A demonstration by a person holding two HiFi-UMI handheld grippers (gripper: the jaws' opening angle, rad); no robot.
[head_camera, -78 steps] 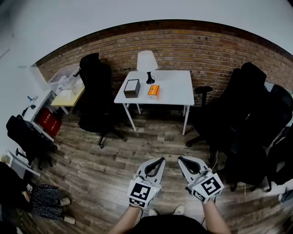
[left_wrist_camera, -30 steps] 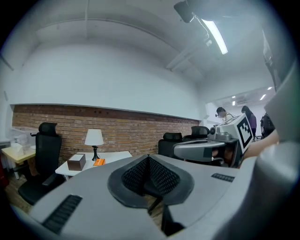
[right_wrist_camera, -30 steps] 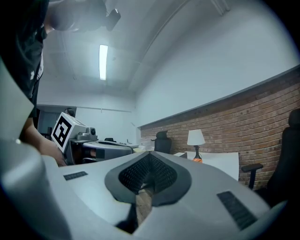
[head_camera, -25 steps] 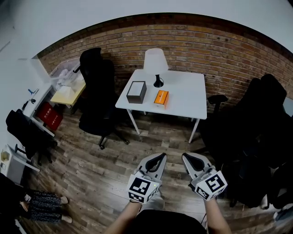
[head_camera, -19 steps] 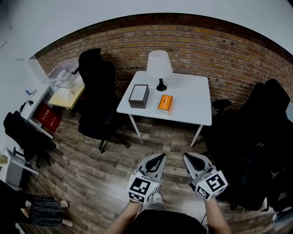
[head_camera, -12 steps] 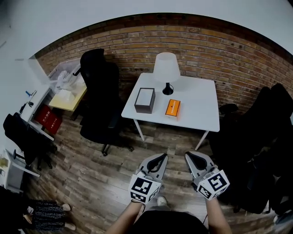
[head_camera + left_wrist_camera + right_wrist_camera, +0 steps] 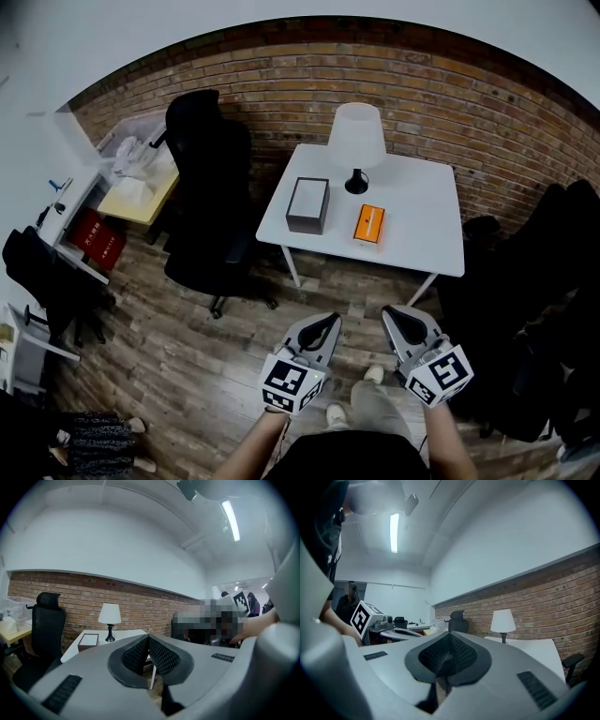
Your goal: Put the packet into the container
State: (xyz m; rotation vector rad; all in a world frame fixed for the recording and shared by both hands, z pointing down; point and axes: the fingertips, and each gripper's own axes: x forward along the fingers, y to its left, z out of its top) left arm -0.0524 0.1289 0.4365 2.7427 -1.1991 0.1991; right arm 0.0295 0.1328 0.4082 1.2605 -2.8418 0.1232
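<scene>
The left gripper point(image 7: 148, 637) is seen with its two jaws pressed together tip to tip, and nothing is caught between them. The right gripper point(image 7: 449, 635) is likewise closed, its pads met and nothing held. In the head view both are held out side by side, well short of the near edge of the white table point(image 7: 422, 220) and pointed toward it, above the wooden floor point(image 7: 187, 337) in front of the table. The person's shoes point(image 7: 373, 375) are seen on that floor, between and below the two grippers.

The orange packet point(image 7: 368, 224) lies flat on the table, near its front edge and about midway along it. The container point(image 7: 307, 204), a dark box whose top shows pale within a dark rim, stands on the table's left part, just left of the packet and apart from it. Neither is touched by a gripper. A white-shaded lamp point(image 7: 356, 141) stands toward the back of the table, behind the gap between container and packet.

A black office chair point(image 7: 211, 187) is placed at the table's left side, and further dark chairs point(image 7: 525, 272) are gathered at its right. A brick wall point(image 7: 309, 84) runs behind the table.
</scene>
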